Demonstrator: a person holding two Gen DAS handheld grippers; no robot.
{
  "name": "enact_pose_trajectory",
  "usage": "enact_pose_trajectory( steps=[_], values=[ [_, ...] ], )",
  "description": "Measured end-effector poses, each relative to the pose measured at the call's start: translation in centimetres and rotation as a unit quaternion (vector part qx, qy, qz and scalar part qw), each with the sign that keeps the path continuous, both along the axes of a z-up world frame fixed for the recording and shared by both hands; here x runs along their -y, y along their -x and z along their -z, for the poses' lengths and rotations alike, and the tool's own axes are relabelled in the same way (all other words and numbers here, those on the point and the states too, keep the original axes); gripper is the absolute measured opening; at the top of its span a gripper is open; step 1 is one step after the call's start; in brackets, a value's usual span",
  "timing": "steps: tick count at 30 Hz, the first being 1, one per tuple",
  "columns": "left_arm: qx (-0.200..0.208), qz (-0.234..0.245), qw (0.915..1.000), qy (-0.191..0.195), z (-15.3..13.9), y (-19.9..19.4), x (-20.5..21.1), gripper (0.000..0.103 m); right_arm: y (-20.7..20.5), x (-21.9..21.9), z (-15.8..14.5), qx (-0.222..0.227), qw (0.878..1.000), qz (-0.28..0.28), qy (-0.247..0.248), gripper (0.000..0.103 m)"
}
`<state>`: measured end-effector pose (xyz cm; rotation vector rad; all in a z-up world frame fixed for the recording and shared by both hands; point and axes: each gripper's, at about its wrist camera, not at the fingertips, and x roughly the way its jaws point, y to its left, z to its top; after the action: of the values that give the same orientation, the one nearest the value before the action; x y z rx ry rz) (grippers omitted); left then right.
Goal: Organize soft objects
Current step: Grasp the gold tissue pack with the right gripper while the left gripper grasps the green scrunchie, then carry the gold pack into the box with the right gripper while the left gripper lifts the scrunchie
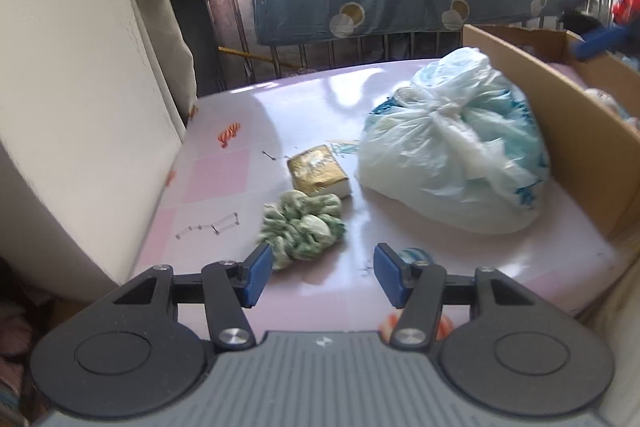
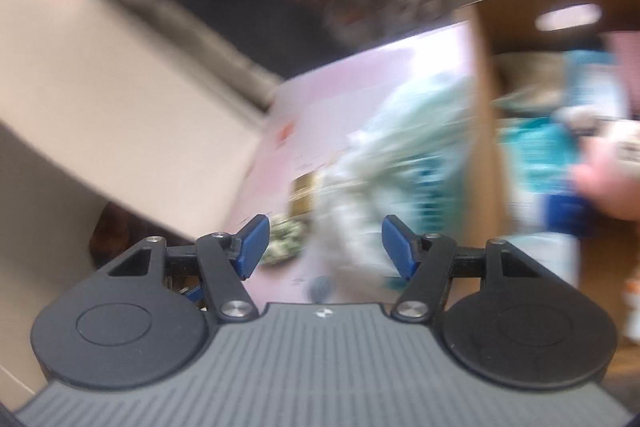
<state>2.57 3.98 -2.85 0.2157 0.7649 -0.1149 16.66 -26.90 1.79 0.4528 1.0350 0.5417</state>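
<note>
Scrunchie (image 1: 302,227) (green and white) lies on the pink surface (image 1: 320,99) just ahead of the left gripper (image 1: 320,277), beside a tied plastic bag (image 1: 452,155). Both grippers gape, right gripper (image 2: 325,247) holding nothing.

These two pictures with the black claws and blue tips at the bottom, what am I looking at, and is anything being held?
No robot here: a person carries a handheld clamp in each hand, each with a camera looking out along its two fingers. The sharp picture comes from the left gripper, the blurred one from the right gripper. Both stand open and hold nothing.

On the pink table lie a green and white scrunchie just ahead of the left fingers, a small gold-topped block behind it, and a knotted pale blue plastic bag stuffed full. Right of the bag stands an open cardboard box. The right view is too smeared for detail, though the bag and box show.
</note>
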Motion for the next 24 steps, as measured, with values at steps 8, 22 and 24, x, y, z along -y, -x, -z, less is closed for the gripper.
enact_pose_trajectory(
  steps=[8, 22, 24],
  values=[
    [-0.022, 0.029, 0.9992, -0.016, 3.8, -4.8, -0.7, 0.057, -10.2, -13.8, 4.9, -0.09, 0.989, -0.112, 0.024, 0.065],
    [-0.055, 0.024, 0.998, -0.02, 7.5, -8.2, -1.2, 0.028, -19.5, -23.9, 15.1, -0.147, 0.957, -0.132, 0.212, 0.069],
    [-0.053, 0.019, 0.9982, -0.021, 7.6, -8.1, -1.4, 0.021, -19.4, -24.7, 16.2, -0.155, 0.953, -0.138, 0.219, 0.069]
  ],
)
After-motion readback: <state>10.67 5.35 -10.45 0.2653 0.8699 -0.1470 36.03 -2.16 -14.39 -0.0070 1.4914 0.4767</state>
